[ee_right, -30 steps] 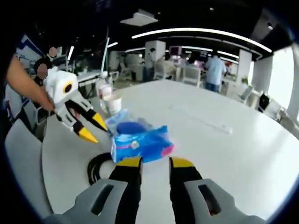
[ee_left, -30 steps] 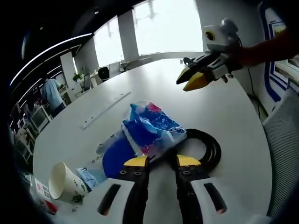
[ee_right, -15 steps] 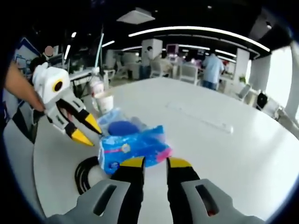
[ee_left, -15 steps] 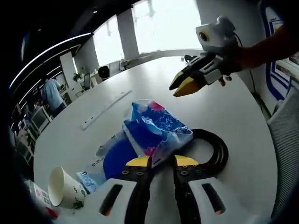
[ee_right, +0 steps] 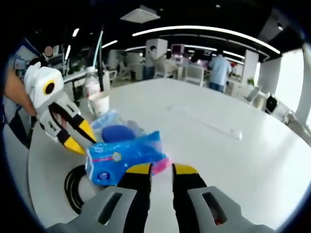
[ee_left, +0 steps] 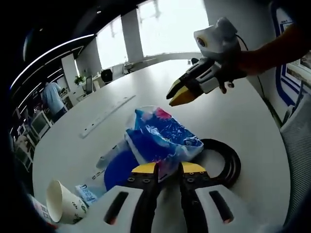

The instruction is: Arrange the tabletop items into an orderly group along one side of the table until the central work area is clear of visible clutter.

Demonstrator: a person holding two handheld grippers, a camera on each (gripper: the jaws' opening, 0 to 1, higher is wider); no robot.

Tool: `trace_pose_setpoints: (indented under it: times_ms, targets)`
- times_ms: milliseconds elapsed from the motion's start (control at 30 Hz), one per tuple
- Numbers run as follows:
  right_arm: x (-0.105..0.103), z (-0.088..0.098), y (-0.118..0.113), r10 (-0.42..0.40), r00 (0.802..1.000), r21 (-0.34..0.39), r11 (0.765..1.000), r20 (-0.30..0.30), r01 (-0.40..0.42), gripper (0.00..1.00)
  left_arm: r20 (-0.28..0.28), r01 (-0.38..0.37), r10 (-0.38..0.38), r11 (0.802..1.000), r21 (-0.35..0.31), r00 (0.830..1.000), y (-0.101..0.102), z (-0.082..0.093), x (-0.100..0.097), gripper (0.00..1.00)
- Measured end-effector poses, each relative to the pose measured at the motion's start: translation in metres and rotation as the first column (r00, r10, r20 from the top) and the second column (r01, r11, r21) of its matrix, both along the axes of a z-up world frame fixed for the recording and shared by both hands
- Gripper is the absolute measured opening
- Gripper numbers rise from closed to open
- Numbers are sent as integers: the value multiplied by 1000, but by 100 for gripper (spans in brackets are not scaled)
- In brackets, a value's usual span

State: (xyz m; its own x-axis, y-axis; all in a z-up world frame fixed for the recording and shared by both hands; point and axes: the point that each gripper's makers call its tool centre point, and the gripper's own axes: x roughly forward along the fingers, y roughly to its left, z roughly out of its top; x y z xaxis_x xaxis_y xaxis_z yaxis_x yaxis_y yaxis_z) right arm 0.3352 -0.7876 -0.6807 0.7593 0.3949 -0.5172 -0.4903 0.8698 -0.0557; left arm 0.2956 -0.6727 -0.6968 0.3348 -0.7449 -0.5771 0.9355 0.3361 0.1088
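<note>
A: Start at the left. What sits on the bench point(ee_left: 233, 116)?

B: In the left gripper view, a paper cup point(ee_left: 63, 205) lies on its side at the far left. Beside it is a flat clear packet with a blue disc point(ee_left: 119, 170), and leaning over that is a blue and pink plastic packet point(ee_left: 163, 136). To the right a coil of black cable point(ee_left: 228, 162) lies flat, touching the packet's edge.

A: And the left claw point(ee_left: 163, 168)?

B: Its yellow tips stand slightly apart at the near edge of the blue and pink packet. Whether they pinch it, I cannot tell.

A: The right claw point(ee_left: 177, 94)?

B: There it hangs above the bench beyond the packet, tips close together and gripping nothing. In the right gripper view its tips are slightly parted, just in front of the same packet point(ee_right: 121, 155).

A: Anything else there?

B: The cup point(ee_right: 98, 103) stands upright with a bottle point(ee_right: 91, 80) behind it, and a long pale strip point(ee_right: 206, 124) lies farther right.
</note>
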Motion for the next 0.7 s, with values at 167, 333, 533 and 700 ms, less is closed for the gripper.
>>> trace_pose_setpoints:
  times_ms: [167,333,533,700]
  targets:
    - [7,-7,2,-12,1000,15,1000,-16,12,12,-6,12,-12,1000,9,1000,1,-2,0,11]
    - [15,-11,2,-13,1000,11,1000,-27,14,12,-18,25,-25,1000,9,1000,1,-3,1,10]
    - [24,-11,5,3,999,17,1000,-32,-2,12,-28,53,-52,999,12,998,-1,-3,1,6]
    - [29,-12,7,11,999,28,1000,-45,-10,12,-19,87,-86,996,20,996,-2,-4,-2,3]
